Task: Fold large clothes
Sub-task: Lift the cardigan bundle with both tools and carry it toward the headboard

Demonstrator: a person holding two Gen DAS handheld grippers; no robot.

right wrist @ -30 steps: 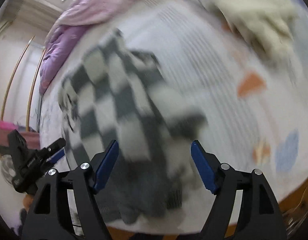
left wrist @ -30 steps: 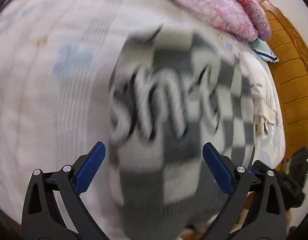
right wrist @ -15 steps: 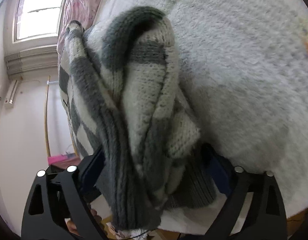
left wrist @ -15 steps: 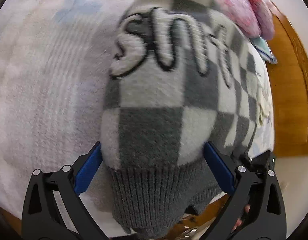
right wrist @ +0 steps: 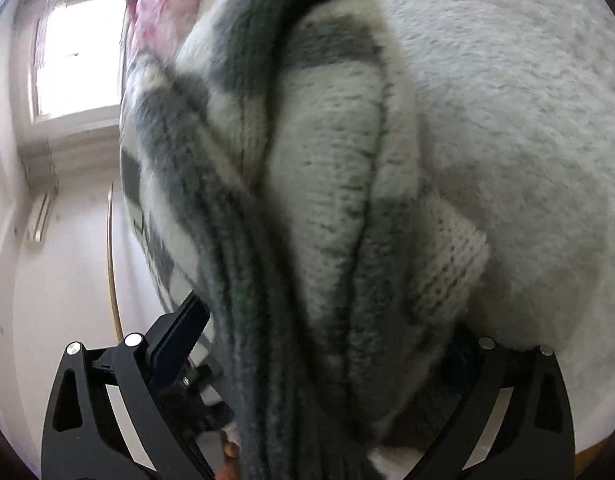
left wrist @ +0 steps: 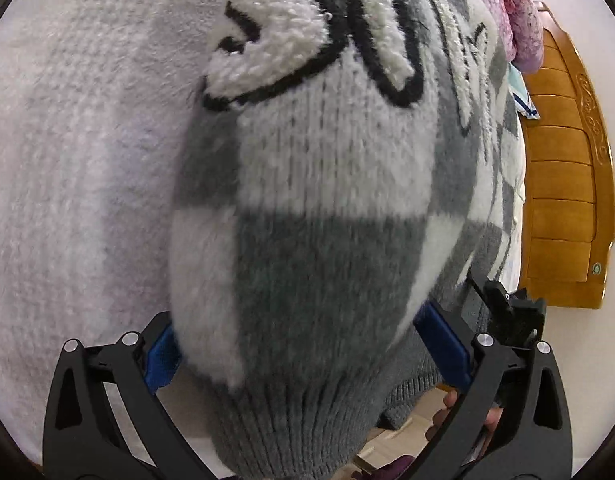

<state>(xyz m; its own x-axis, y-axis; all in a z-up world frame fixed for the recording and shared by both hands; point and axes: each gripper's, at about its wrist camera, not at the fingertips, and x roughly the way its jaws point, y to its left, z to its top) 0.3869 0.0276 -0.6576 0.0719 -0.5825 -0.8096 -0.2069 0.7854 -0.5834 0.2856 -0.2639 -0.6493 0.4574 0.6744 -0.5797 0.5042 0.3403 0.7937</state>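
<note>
A grey-and-white checkered knit sweater [left wrist: 331, 216] with fuzzy white lettering lies on the bed and fills the left wrist view. Its ribbed hem sits between the fingers of my left gripper [left wrist: 299, 344], which is wide open around it, blue pads [left wrist: 443, 344] at either side. In the right wrist view the sweater's bunched folded edge [right wrist: 315, 208] runs between the fingers of my right gripper [right wrist: 323, 344], also wide open around it. The other gripper [left wrist: 507, 312] shows at the lower right of the left wrist view.
The bed is covered by a pale fleecy blanket [left wrist: 79, 152], which also shows in the right wrist view [right wrist: 527, 120]. A pink quilt [left wrist: 523, 20] lies at the far side. A wooden headboard [left wrist: 567, 184] stands at the right. A window [right wrist: 75, 56] and white wall are left.
Both grippers have moved down and forward onto the sweater's near edge. The sweater now fills both views and sits between the open fingers, where earlier it lay further off.
</note>
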